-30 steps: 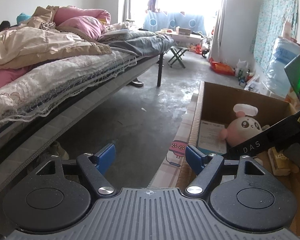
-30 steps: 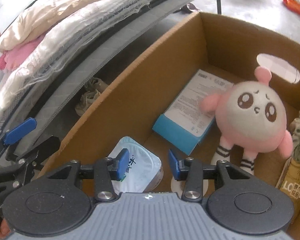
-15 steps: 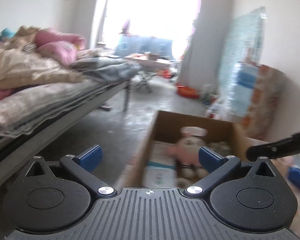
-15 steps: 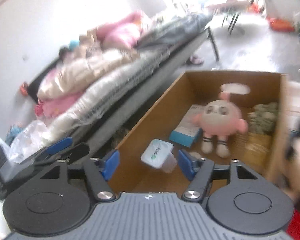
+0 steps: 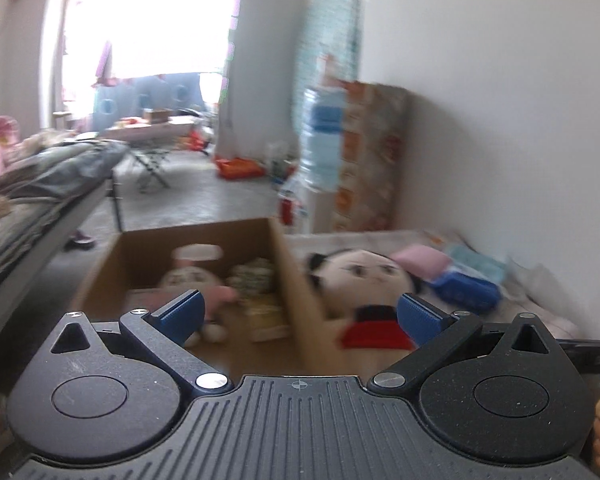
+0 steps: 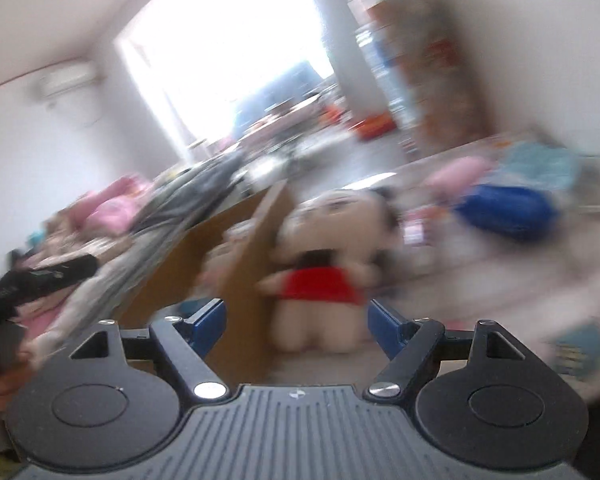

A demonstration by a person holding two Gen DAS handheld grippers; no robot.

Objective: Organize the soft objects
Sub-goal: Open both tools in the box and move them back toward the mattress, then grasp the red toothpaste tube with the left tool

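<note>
Doll (image 6: 320, 256) beside box (image 5: 292, 280); right gripper (image 6: 296, 320) opening, seemingly empty.

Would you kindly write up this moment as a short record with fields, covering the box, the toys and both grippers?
box: open cardboard box on the floor beside the bed
inside box: pink plush, blurred
outside box: red-shirted doll sitting against the box's outer wall
behind the doll: pink pillow and blue bag
left gripper: open, empty
right gripper: jaws opening, empty, facing the doll
</note>
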